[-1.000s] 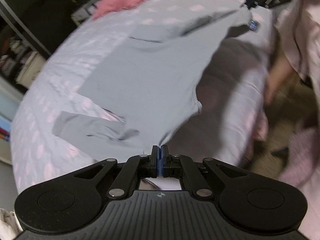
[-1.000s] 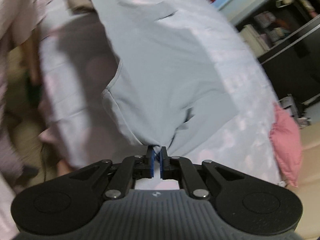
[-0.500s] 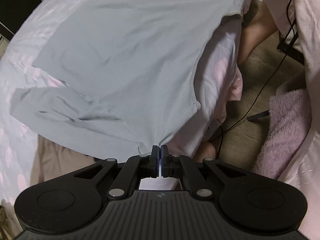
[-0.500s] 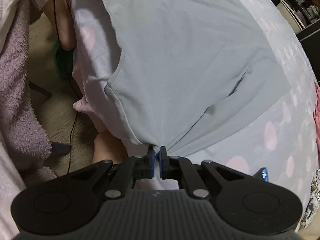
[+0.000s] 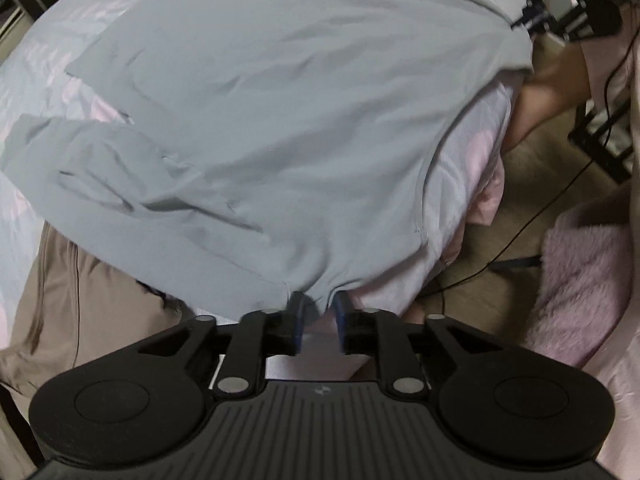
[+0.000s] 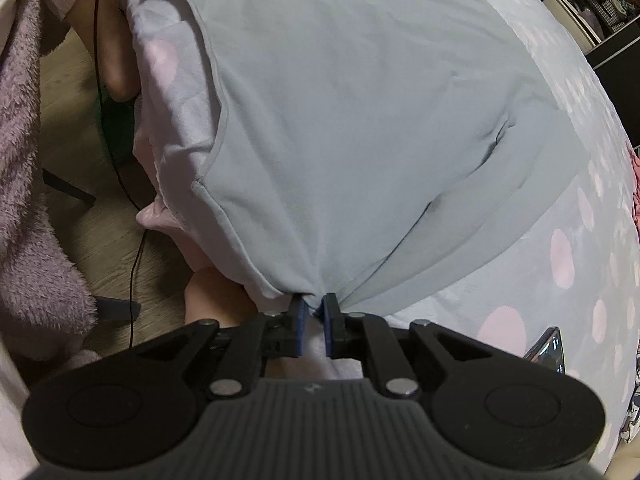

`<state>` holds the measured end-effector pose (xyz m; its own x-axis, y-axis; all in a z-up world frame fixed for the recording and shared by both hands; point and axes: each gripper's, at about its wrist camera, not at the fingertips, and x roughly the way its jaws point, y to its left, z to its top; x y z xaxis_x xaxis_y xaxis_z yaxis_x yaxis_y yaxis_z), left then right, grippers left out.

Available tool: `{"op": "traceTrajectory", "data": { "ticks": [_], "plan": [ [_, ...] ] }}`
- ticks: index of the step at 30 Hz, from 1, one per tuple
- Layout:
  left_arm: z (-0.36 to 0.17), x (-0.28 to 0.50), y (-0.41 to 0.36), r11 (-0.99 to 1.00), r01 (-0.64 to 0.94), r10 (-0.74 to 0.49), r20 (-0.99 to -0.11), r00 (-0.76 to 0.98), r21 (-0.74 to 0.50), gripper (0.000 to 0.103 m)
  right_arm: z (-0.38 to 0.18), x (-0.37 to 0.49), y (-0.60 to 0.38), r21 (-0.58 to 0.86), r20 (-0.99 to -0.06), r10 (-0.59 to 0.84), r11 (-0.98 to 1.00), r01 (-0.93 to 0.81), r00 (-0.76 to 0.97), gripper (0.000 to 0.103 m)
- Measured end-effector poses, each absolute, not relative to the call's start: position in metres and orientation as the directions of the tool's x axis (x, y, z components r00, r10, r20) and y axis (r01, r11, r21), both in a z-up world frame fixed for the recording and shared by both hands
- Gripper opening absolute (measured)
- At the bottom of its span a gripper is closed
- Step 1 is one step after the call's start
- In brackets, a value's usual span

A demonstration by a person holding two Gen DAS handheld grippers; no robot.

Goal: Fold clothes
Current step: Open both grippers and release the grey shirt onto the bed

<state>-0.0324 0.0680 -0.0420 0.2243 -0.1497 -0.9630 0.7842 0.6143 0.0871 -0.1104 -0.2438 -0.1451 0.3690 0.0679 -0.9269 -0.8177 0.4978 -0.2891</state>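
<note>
Grey long-sleeved shirt (image 5: pixel 280 120) lies spread flat on a bed cover (image 6: pixel 560 264), pale lilac with pink dots. Near edge of the shirt runs along the bed's near side, partly draped over it.

Left gripper (image 5: pixel 319 312): blue-padded fingers (image 5: pixel 297 314) parted, with a clear gap between them. A corner of the shirt sits in that gap; the cloth is blurred there, so whether it touches a pad is hard to say. No clamp on it.

Right gripper (image 6: pixel 313 314): fingers parted too, gap narrower. A bunched shirt corner comes down to the fingertips and seems to rest loose between them.

One sleeve (image 5: pixel 92 160) folded across the shirt at the left in the left wrist view; a tan garment (image 5: pixel 80 292) lies just beside it, partly under the shirt's edge.

Wooden floor (image 5: pixel 520 200) beyond the bed edge, with a black cable (image 6: pixel 120 184) and fuzzy mauve fabric (image 6: pixel 28 200). A phone (image 6: pixel 548 346) lies on the cover at the right gripper's right.
</note>
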Motion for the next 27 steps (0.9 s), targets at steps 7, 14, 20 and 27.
{"op": "traceTrajectory", "data": {
  "ticks": [7,14,20,27],
  "plan": [
    [-0.007,-0.025,0.075,0.656,0.754,-0.232,-0.944,0.236,0.027,0.040,-0.109,-0.109,-0.253,-0.256,-0.921,0.117,0.535,-0.805,0.371,0.031],
    [0.021,0.006,0.076,0.727,0.687,-0.310,-0.897,0.317,-0.008,0.040,-0.075,-0.069,-0.277,-0.247,-0.899,0.117,0.661,-0.708,0.423,0.031],
    [0.032,0.046,0.070,0.774,0.632,-0.349,-0.851,0.392,-0.026,0.040,-0.051,0.002,-0.321,-0.177,-0.866,0.107,0.849,-0.498,0.489,0.031],
    [0.022,0.106,0.060,0.844,0.534,-0.326,-0.842,0.430,-0.054,0.040,-0.063,0.095,-0.355,0.018,-0.845,0.141,0.971,-0.237,0.515,0.031]
  ]
}}
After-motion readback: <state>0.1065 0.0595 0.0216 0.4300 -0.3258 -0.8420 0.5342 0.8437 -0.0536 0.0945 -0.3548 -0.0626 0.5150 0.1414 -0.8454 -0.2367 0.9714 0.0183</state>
